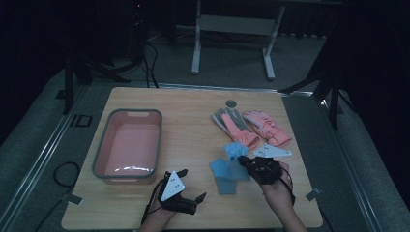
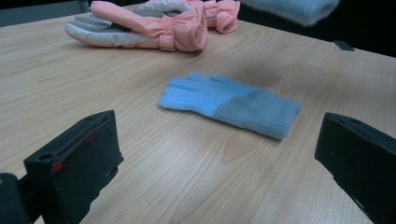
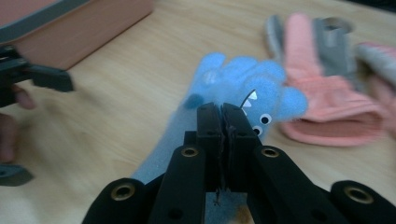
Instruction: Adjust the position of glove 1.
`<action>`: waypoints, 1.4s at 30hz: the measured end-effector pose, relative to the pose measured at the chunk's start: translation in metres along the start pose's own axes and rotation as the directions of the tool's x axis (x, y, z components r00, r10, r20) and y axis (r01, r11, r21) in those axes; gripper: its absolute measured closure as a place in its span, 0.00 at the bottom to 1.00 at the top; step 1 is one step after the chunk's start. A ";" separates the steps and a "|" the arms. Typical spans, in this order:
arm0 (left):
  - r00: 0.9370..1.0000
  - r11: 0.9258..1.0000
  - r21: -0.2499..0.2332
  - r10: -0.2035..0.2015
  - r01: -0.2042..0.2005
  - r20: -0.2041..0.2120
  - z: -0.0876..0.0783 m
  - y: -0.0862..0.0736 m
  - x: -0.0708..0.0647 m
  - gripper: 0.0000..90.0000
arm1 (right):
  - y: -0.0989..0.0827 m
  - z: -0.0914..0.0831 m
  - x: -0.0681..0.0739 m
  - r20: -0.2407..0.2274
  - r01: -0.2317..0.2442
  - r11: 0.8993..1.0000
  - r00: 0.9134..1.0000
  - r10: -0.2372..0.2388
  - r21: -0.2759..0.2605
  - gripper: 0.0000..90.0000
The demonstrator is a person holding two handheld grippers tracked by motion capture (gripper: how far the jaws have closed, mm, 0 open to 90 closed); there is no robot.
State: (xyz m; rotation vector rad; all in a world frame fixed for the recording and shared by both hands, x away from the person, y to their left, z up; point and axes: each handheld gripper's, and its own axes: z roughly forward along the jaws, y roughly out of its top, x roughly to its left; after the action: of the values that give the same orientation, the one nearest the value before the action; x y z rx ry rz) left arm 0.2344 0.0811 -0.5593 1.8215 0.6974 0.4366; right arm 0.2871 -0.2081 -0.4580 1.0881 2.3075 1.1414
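Observation:
My right gripper [image 1: 245, 162] is shut on a light blue knit glove [image 1: 235, 150] with a monster face, held a little above the table. In the right gripper view the closed jaws [image 3: 222, 116] pinch that glove [image 3: 243, 84] near its cuff. A second blue glove [image 1: 224, 175] lies flat on the table, and I see it straight ahead between the wide jaws of my left gripper [image 2: 217, 158]. My left gripper [image 1: 192, 184] stands open near the table's front edge with nothing in it. The held glove [image 2: 294, 9] hangs at the top right of the left gripper view.
A pink basin with a grey rim [image 1: 99, 150] stands at the table's left, empty. Two pink and grey ski gloves [image 1: 237, 126] [image 1: 267, 128] lie at the back right. A small grey disc [image 1: 231, 103] sits near the far edge.

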 end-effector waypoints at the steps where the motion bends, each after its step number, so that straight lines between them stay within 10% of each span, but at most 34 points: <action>1: 1.000 1.000 0.000 -0.001 0.001 -0.001 0.000 0.000 0.000 0.00 | -0.001 0.003 0.003 -0.010 0.010 1.000 1.000 -0.010 0.007 0.97; 20: 1.000 1.000 0.002 -0.007 0.007 0.003 0.000 0.000 0.001 0.00 | -0.026 0.045 0.020 -0.114 0.032 0.995 0.993 -0.021 0.094 0.96; 42: 1.000 1.000 0.005 0.008 -0.008 -0.005 0.000 0.000 -0.001 0.00 | -0.050 0.071 0.003 -0.145 0.015 0.985 0.989 0.010 0.171 0.91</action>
State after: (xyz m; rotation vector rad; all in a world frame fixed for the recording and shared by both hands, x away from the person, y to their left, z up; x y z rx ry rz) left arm 0.2338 0.0800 -0.5593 1.8292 0.6950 0.4451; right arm 0.3023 -0.1880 -0.5412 1.0937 2.5606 1.0692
